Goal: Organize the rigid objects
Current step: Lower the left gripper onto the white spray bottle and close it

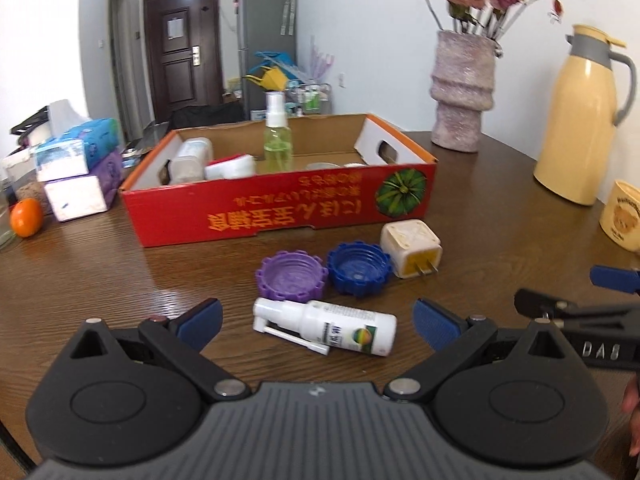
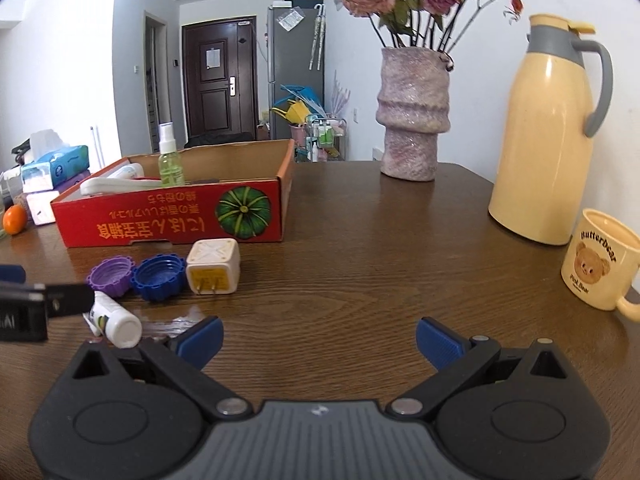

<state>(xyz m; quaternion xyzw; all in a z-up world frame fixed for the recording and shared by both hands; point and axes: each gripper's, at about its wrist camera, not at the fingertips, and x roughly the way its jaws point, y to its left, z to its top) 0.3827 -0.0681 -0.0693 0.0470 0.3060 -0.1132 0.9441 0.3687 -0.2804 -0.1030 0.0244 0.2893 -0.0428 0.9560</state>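
left wrist view showed the left gripper spread wide and empty around a smooth white plastic spray bottle lying on the wood-grain table, right gripper likewise wide, empty.

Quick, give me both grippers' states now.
Left gripper: open, holding nothing.
Right gripper: open, holding nothing.

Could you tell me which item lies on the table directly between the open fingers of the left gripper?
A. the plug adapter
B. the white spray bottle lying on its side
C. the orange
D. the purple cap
B: in the left wrist view the white spray bottle lies on its side between the spread fingers of the left gripper, nearer than the caps.
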